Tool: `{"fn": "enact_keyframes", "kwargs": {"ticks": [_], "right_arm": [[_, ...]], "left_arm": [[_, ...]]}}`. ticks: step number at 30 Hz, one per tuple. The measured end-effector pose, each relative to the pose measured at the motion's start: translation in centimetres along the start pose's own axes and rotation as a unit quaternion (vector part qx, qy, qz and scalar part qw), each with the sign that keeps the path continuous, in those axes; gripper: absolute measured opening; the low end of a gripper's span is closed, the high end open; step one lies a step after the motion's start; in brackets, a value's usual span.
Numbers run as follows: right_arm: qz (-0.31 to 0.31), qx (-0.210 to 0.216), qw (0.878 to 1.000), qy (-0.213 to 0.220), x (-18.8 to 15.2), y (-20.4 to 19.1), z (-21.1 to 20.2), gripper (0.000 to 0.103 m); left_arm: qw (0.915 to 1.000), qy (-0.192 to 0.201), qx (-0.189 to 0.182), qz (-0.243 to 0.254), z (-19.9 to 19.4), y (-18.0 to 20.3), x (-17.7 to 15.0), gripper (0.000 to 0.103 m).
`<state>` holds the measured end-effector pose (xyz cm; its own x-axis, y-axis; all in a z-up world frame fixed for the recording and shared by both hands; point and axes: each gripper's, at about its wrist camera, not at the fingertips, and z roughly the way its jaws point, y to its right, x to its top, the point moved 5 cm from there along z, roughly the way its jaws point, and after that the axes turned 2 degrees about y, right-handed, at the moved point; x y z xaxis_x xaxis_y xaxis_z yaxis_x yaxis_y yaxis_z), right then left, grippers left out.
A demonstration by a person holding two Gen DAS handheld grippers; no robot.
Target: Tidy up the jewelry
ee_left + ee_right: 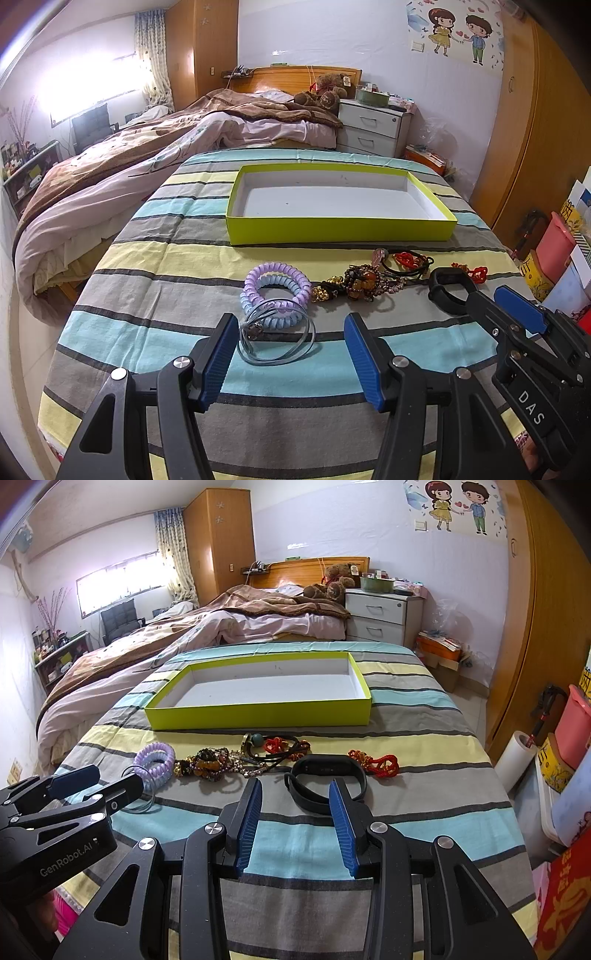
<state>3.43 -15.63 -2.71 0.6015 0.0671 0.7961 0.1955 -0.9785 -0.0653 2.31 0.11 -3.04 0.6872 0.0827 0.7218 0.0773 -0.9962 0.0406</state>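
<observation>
**Both grippers open over the jewelry row**

A striped cloth [147,258] covers the table, and both grippers come in low from its near edge, fingers pointing toward the far edge. The left gripper [291,332] has its jaws wide apart and holds nothing; its blue pads [218,362] flank the grey bangles [277,343], which lie flat on the cloth between the tips. The right gripper [295,794] is likewise spread and empty, its tips reaching the near side of the black band [325,782]; whether they touch it cannot be told.

The green tray [340,225], white inside, sits toward the far edge with nothing in it. The jewelry lies in a row on the cloth between the tray and the grippers. From the left: coil hair ties [275,291], lilac and pale blue, stacked and touching the bangles; a bead pile [358,282] of amber and dark strands near the middle; black cords with a red knot [406,258] just behind it; the black band; and a red knotted cord [376,762] nearest the right edge.

Writing: "DAS" shows on the right gripper's body in the left wrist view, and "GenRobot.AI" on the left gripper's body in the right wrist view.
</observation>
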Motion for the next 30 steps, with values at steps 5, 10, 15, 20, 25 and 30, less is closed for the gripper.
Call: {"fn": "enact_keyframes", "kwargs": {"ticks": [5, 10, 15, 20, 25, 30], "right_arm": [[0.001, 0.000, 1.000, 0.000, 0.00, 0.05, -0.05, 0.039], [0.002, 0.000, 1.000, 0.000, 0.00, 0.07, -0.07, 0.039], [0.002, 0.000, 1.000, 0.001, 0.02, 0.10, -0.11, 0.039], [0.001, 0.001, 1.000, 0.001, 0.01, 0.09, -0.10, 0.039], [0.002, 0.000, 1.000, 0.000, 0.01, 0.19, -0.07, 0.039], [0.005, -0.001, 1.000, 0.000, 0.13, 0.43, -0.03, 0.039]], "left_arm": [[1.0000, -0.001, 0.001, 0.001, -0.16, -0.16, -0.04, 0.059], [1.0000, -0.002, 0.001, 0.001, -0.15, -0.13, -0.02, 0.059], [1.0000, -0.001, 0.002, 0.002, -0.17, -0.06, 0.07, 0.059], [1.0000, 0.000, 0.003, 0.002, -0.29, -0.16, 0.01, 0.059], [1.0000, 0.000, 0.002, 0.003, -0.33, -0.16, 0.04, 0.059], [1.0000, -0.001, 0.002, 0.002, -0.31, -0.23, 0.05, 0.059]]}}
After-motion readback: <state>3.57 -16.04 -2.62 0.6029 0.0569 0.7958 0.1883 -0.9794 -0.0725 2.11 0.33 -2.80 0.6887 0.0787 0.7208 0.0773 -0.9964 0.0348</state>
